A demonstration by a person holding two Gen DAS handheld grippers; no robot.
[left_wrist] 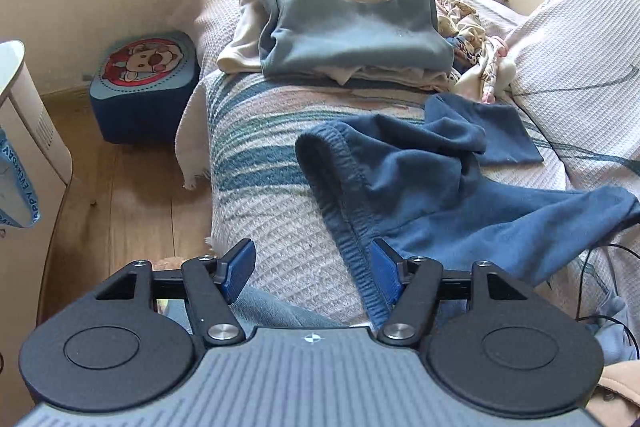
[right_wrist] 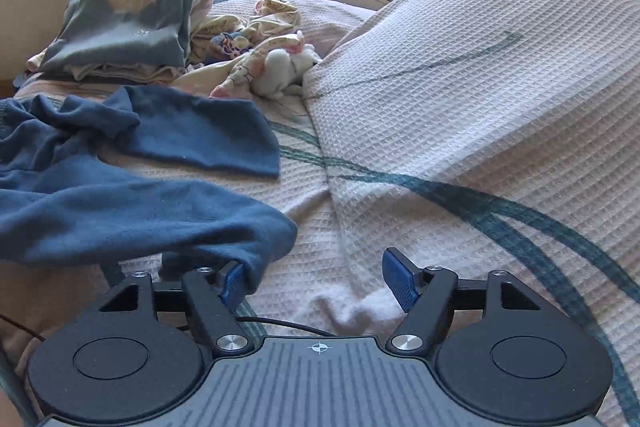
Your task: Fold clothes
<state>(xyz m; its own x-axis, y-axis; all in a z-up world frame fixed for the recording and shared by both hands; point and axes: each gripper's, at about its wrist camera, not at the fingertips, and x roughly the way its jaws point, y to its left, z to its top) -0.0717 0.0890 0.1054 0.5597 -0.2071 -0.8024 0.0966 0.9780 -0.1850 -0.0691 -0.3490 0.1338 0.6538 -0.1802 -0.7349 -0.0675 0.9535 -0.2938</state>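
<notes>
My left gripper [left_wrist: 314, 273] and right gripper [right_wrist: 318, 279] both gape wide, clamping nothing; the blue trousers [left_wrist: 420, 183] lie crumpled at one o'clock.

Dark navy-blue trousers [left_wrist: 408, 183] with a ribbed waistband lie at the centre right of the left wrist view, on a pale pinkish-white waffle-weave bedspread [left_wrist: 280, 211] crossed by teal and blue curved stripes. Above them, upper centre, a grey-blue sweatshirt [left_wrist: 352, 27] with a cream collar lining tops a stack of cream and beige clothes [left_wrist: 384, 75]. At middle left stands a blue stool [left_wrist: 144, 87] printed with a red circle and a white cartoon bear. The floor [left_wrist: 120, 195] is honey-coloured wood. The gripper pads [left_wrist: 240, 273] are bright blue on black arms. In the right wrist view, a white plush toy [right_wrist: 280, 71] with pink patches lies at upper centre.
</notes>
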